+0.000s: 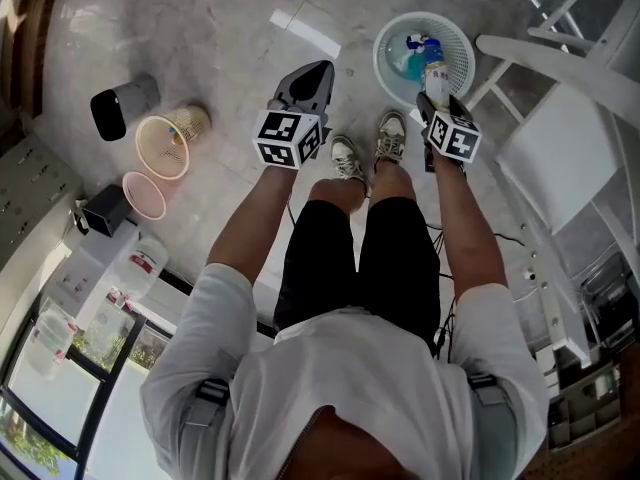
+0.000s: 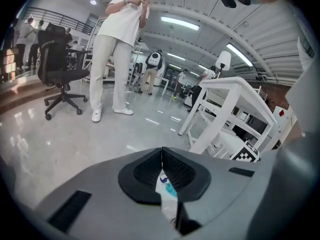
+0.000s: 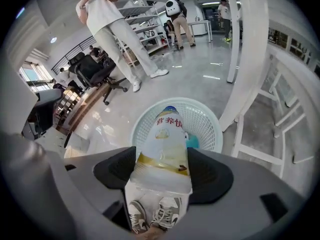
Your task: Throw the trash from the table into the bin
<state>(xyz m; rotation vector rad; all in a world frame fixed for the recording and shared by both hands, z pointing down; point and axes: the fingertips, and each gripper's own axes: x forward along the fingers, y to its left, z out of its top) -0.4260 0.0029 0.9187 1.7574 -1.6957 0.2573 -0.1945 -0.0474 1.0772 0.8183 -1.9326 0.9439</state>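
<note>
The round plastic mesh bin (image 1: 388, 38) was pale blue. The clear plastic bottle (image 3: 161, 149) bore a white-and-gold label, red characters and a blue cap. The thin wrapper (image 2: 166, 186) was white, printed blue and teal. The grey left gripper (image 1: 322, 68) and right gripper (image 1: 432, 96) carried black-and-white square-patterned cubes.

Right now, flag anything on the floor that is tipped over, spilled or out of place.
Two things on the floor at the left of the head view lie on their sides: a pink-rimmed basket and a black cylinder beside it. Both look tipped over. Nothing looks spilled, and the white bin stands upright.
</note>
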